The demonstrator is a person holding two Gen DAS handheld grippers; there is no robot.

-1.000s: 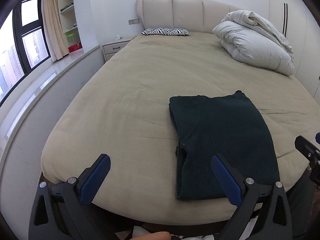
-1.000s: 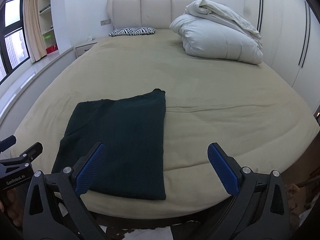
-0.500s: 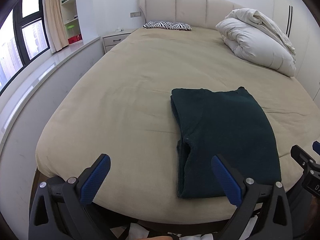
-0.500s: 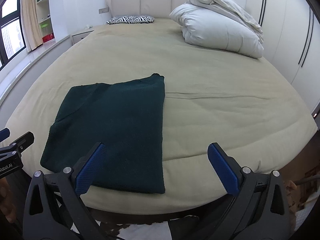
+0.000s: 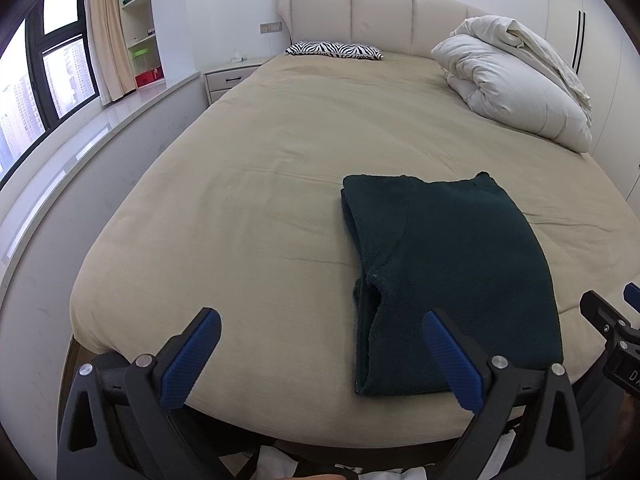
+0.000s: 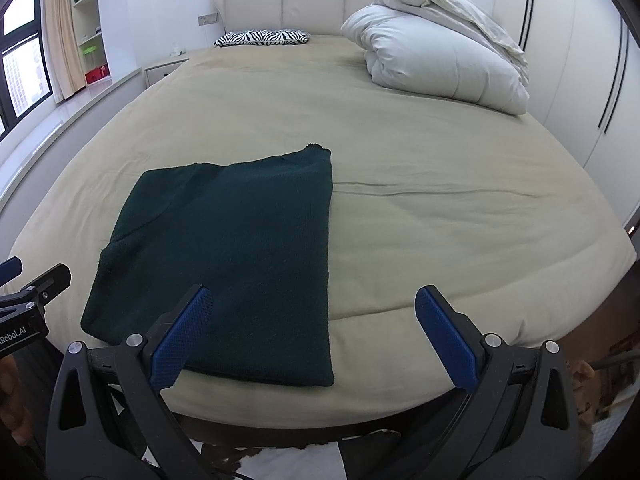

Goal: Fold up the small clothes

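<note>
Sweater (image 6: pixel 232 264), dark green and seemingly already folded, lies lengthwise at the near edge of the bed (image 5: pixel 248 208), between the left gripper (image 5: pixel 320 356) and the right gripper (image 6: pixel 312 332), both wide open, empty, about equally near.

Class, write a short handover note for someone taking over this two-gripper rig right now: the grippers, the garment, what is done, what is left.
Left gripper: open, empty, hovering at the foot of the bed.
Right gripper: open, empty, also at the foot edge.
Dark green garment: lies flat near the foot of the bed, already folded into a long rectangle with layered edges on its left side; neither gripper touches it.
Done: lengthwise fold, by the look of it.
Left: probably one more fold, near end toward the far end.
</note>
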